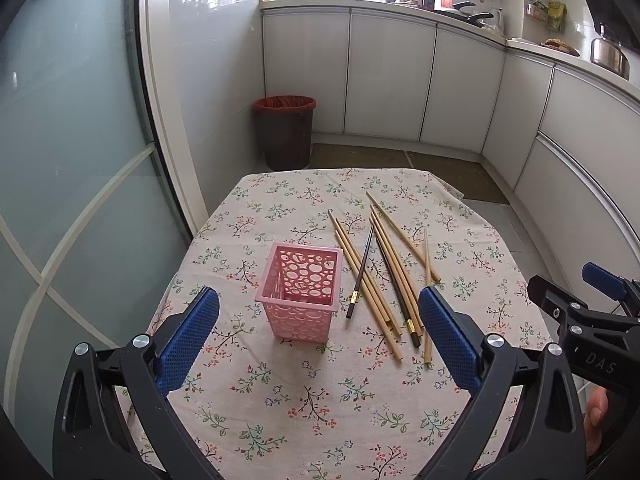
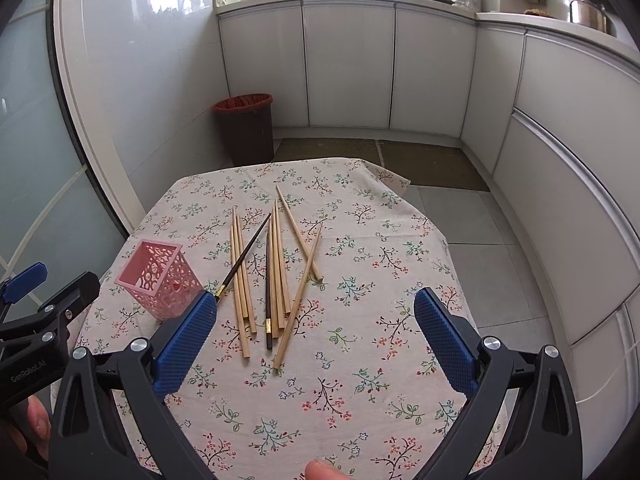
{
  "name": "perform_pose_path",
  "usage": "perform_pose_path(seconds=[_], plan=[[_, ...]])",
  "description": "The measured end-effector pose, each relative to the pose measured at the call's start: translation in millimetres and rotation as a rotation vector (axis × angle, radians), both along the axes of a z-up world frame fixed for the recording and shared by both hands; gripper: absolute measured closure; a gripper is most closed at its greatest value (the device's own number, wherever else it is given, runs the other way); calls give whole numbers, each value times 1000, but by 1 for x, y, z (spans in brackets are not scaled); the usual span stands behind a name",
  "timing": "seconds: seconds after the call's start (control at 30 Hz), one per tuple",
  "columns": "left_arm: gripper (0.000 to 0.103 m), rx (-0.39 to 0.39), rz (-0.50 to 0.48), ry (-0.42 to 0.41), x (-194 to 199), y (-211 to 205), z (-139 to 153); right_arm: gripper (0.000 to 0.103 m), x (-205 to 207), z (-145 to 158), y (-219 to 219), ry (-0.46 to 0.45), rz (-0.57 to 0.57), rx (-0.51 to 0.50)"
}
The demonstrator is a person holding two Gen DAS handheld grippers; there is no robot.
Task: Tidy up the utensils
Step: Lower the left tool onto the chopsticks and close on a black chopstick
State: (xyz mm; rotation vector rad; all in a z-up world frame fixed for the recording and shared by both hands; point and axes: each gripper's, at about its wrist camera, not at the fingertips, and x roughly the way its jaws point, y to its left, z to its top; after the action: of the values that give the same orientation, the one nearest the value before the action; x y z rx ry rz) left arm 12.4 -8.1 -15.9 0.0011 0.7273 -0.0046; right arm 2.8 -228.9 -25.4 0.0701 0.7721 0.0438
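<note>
A pink perforated holder (image 1: 301, 292) stands upright and empty on the floral tablecloth (image 1: 320, 392). To its right lie several pale wooden chopsticks (image 1: 362, 280) mixed with two dark chopsticks (image 1: 362, 268) that have gold bands. My left gripper (image 1: 318, 332) hovers open just in front of the holder, nothing between its blue pads. In the right wrist view the holder (image 2: 160, 280) sits at the left and the chopsticks (image 2: 276, 276) lie ahead. My right gripper (image 2: 316, 332) is open and empty, its left pad near the chopsticks' near ends.
The small table's cloth (image 2: 360, 240) drops off at every edge. A dark bin with a red liner (image 1: 285, 132) stands on the floor beyond the table. White cabinets (image 1: 388, 80) curve around the back and right. A frosted glass door (image 1: 60, 160) is at the left.
</note>
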Motion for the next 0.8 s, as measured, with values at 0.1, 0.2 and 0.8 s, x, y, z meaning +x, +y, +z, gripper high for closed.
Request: perform_pose_path(seconds=[0.1,0.2,0.8], plan=[[7,8,-11,3,1,-3,0,7,8,-6,-9,18,-20,12],[7,16,-26,11,7,-7,-1,7,17,-14,-20,48,-39,46],[49,107,-169,322,153,-75,-58,8,68,-77,-103,244,-164,499]])
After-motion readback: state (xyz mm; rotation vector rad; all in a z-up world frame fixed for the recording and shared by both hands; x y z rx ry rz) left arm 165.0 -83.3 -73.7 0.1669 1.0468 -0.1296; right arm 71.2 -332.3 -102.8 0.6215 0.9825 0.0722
